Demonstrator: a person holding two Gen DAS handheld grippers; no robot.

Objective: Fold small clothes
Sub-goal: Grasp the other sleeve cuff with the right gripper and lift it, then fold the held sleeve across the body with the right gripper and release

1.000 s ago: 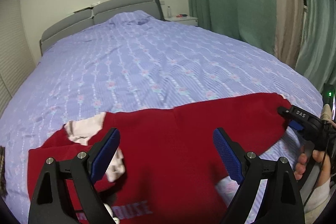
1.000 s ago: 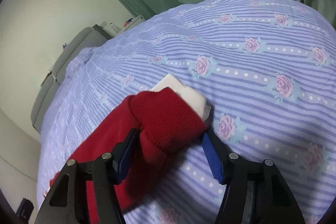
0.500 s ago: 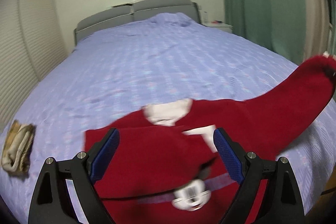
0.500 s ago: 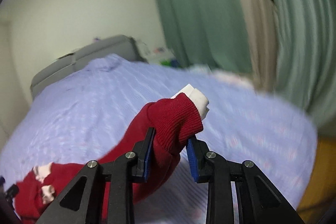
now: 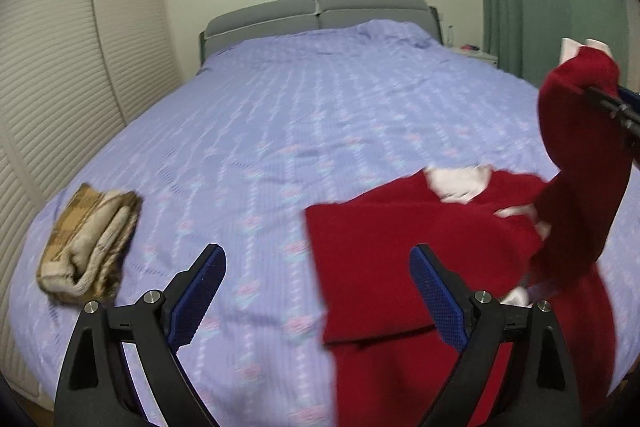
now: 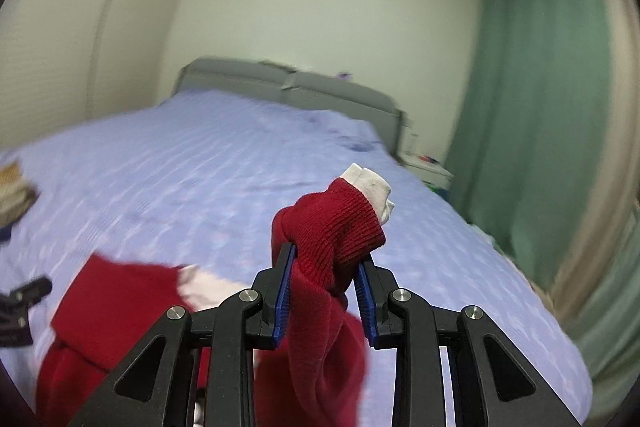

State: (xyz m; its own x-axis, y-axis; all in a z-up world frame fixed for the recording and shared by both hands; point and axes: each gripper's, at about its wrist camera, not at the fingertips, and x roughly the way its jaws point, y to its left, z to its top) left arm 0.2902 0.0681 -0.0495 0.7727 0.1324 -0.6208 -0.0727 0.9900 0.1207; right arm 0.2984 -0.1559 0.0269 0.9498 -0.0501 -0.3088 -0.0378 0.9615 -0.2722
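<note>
Lifted sleeve [image 6: 332,227] pinched in right tool [image 6: 326,291] (cuff up), sweater [image 5: 400,247] seemingly beneath

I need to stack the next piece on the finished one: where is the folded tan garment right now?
The folded tan garment lies on the bed, low left in the left wrist view, near the edge by the slatted wardrobe doors, apart from the red sweater.

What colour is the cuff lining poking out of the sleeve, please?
White cuff lining, clearest in the right wrist view.
</note>
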